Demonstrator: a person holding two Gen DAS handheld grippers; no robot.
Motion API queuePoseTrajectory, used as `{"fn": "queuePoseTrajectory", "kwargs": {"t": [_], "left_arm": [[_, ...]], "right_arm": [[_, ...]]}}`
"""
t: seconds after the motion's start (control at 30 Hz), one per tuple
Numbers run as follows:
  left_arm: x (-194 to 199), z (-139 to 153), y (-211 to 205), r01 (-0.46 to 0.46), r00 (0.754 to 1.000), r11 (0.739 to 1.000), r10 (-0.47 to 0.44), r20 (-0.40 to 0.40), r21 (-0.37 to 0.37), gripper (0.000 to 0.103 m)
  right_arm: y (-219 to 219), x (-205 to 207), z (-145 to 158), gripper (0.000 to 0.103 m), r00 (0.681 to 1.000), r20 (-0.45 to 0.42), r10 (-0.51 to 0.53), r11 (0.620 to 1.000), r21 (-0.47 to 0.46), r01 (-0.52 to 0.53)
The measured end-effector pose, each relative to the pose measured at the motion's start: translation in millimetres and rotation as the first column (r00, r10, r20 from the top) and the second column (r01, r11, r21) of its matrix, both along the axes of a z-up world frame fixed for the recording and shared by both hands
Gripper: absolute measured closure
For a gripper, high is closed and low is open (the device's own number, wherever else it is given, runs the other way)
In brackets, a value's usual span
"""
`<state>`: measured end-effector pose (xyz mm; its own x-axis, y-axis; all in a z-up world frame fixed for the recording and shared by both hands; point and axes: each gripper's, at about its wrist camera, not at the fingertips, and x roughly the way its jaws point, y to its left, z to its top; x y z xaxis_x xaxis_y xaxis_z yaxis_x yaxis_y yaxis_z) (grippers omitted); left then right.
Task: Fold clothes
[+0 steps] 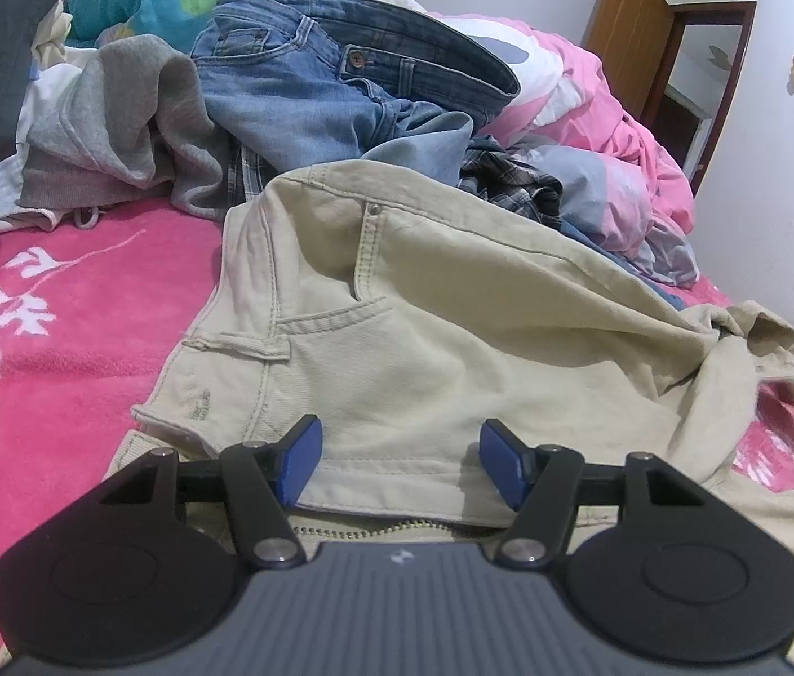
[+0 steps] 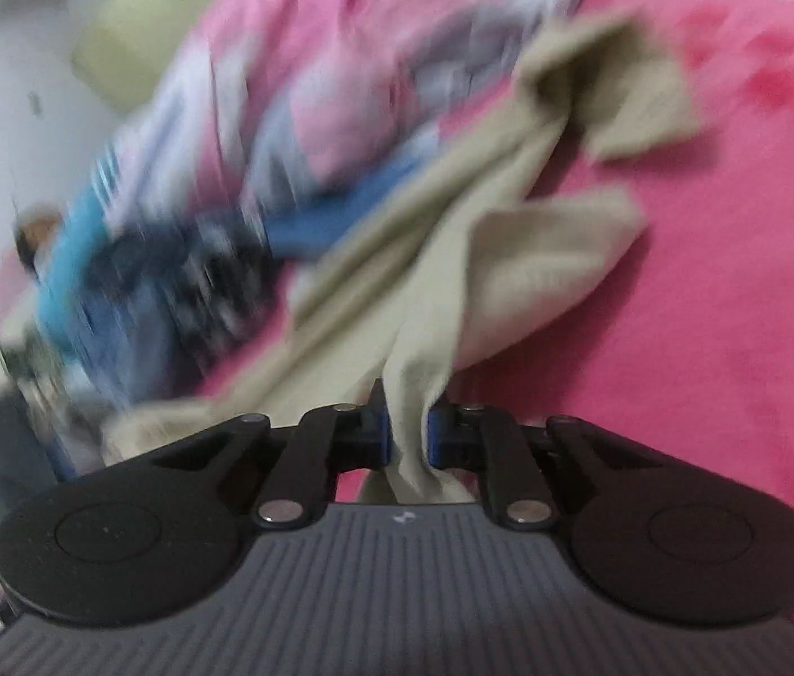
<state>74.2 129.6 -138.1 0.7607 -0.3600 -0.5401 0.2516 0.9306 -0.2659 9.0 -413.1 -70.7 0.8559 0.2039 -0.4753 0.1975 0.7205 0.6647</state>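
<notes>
The beige trousers [image 1: 453, 327] lie on the pink blanket [image 1: 58, 349] of the bed, just in front of your left gripper [image 1: 399, 465]. Their waistband with the open zipper is at the near edge, under the tongs, and the pocket side faces up. The long axis runs from the waist away to the right, where the legs are pulled in a loose band toward the right edge of the left wrist view.

Your left gripper stands about half open above the waistband; its blue pads [image 1: 301, 462] have fabric between them but do not press it. Your right gripper [image 2: 408, 431] is nearly closed on a bunch of the beige cloth, which rises between its pads. The right wrist view is strongly blurred, so the exact part of the trousers there I cannot tell.

The room has a pale wall and a brown door [image 1: 630, 28] at the far right. Behind the trousers a pile blocks the way: blue jeans [image 1: 306, 90], a grey garment [image 1: 132, 118], a checked shirt [image 1: 515, 180] and a pink duvet [image 1: 622, 129].
</notes>
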Motion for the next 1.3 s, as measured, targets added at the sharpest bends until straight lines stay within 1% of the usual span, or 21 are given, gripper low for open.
{"fn": "queuePoseTrajectory", "kwargs": {"t": [0.07,0.13,0.2,0.3,0.33,0.4,0.43,0.47,0.53,0.57,0.6,0.7,0.73,0.77,0.8,0.9,1.0,1.07,1.1,1.2,1.3], "left_arm": [[-0.1,0.0,-0.2,0.0,1.0,1.0,0.0,0.0,-0.002,0.039],[-0.5,0.1,-0.7,-0.001,1.0,1.0,0.001,0.0,-0.001,0.039],[-0.5,0.1,-0.7,-0.001,1.0,1.0,0.001,0.001,-0.001,0.039],[-0.6,-0.2,-0.9,-0.001,1.0,1.0,0.001,0.001,0.0,0.039],[-0.5,-0.2,-0.6,-0.001,1.0,1.0,0.001,0.0,-0.002,0.039],[-0.4,0.0,-0.6,0.0,1.0,1.0,0.0,-0.001,-0.001,0.039],[-0.3,0.1,-0.7,0.002,1.0,1.0,-0.002,-0.002,0.0,0.039],[-0.1,0.1,-0.8,0.003,1.0,1.0,-0.003,-0.002,-0.001,0.038],[0.1,0.1,-0.5,0.007,1.0,1.0,-0.007,-0.002,-0.004,0.037],[0.2,0.3,-0.2,0.008,1.0,1.0,-0.008,-0.001,-0.005,0.037],[0.2,0.3,0.0,0.008,1.0,1.0,-0.008,-0.001,-0.005,0.037],[-0.2,0.8,0.6,0.007,1.0,1.0,-0.007,-0.002,-0.011,0.037],[-0.3,1.1,0.7,0.006,1.0,1.0,-0.006,-0.003,-0.012,0.037],[-0.5,1.8,0.5,0.005,1.0,1.0,-0.005,-0.004,-0.012,0.037],[-0.5,2.5,0.1,0.002,1.0,1.0,-0.002,-0.005,-0.01,0.037],[-3.0,7.5,-1.4,-0.021,1.0,1.0,0.021,-0.003,0.002,0.036],[-4.5,17.1,-1.9,-0.042,0.999,0.999,0.042,-0.006,-0.005,0.033],[-6.1,26.3,-3.7,-0.044,0.999,0.999,0.045,0.0,-0.014,0.032],[-7.8,32.3,-7.5,-0.028,1.0,1.0,0.028,0.013,-0.013,0.031],[-13.9,49.2,-27.7,0.06,0.997,0.998,-0.06,0.052,0.004,0.025],[-18.2,58.5,-64.9,0.206,0.976,0.977,-0.209,0.059,0.054,0.021]], "right_arm": [[-25.0,-54.8,22.7,0.094,0.991,0.078,-0.108,0.994,0.015,0.107],[-34.4,-113.2,29.4,0.094,0.972,0.113,-0.208,0.978,0.02,0.207],[-37.3,-170.0,25.2,0.094,0.945,0.107,-0.31,0.951,0.013,0.31],[-37.0,-219.9,-7.3,0.092,0.913,0.016,-0.408,0.913,0.012,0.408],[-40.5,-227.9,-22.8,0.088,0.898,-0.039,-0.438,0.898,0.019,0.439],[-50.9,-242.3,-44.6,0.07,0.855,-0.137,-0.499,0.862,0.021,0.507],[-54.6,-250.7,-44.5,0.059,0.844,-0.132,-0.52,0.847,0.046,0.529],[-58.2,-259.1,-44.4,0.054,0.832,-0.128,-0.54,0.832,0.072,0.551],[-65.5,-275.9,-44.2,0.051,0.806,-0.122,-0.579,0.797,0.122,0.591],[-69.2,-284.2,-40.9,0.048,0.787,-0.118,-0.605,0.778,0.125,0.616],[-72.5,-292.6,-31.5,0.047,0.757,-0.108,-0.645,0.753,0.085,0.653],[-81.7,-321.9,-8.5,0.045,0.642,-0.057,-0.765,0.642,0.014,0.766],[-86.4,-330.0,-3.8,0.045,0.619,-0.035,-0.785,0.619,0.022,0.785],[-89.2,-333.0,0.0,0.044,0.612,-0.014,-0.791,0.611,0.039,0.791],[-89.9,-327.4,2.3,0.044,0.628,0.0,-0.778,0.627,0.057,0.777],[-84.4,-288.0,5.6,0.044,0.73,0.031,-0.682,0.729,0.103,0.677],[-74.5,-223.7,2.2,0.044,0.845,0.055,-0.533,0.839,0.166,0.518],[-69.2,-174.0,-1.1,0.046,0.902,0.061,-0.428,0.888,0.216,0.407],[-66.6,-148.6,-1.9,0.047,0.924,0.06,-0.379,0.906,0.229,0.357],[-58.2,-79.8,0.8,0.048,0.961,0.024,-0.274,0.946,0.188,0.265],[-63.5,-19.7,-0.9,0.049,0.964,-0.045,-0.262,0.965,0.009,0.263]]}}
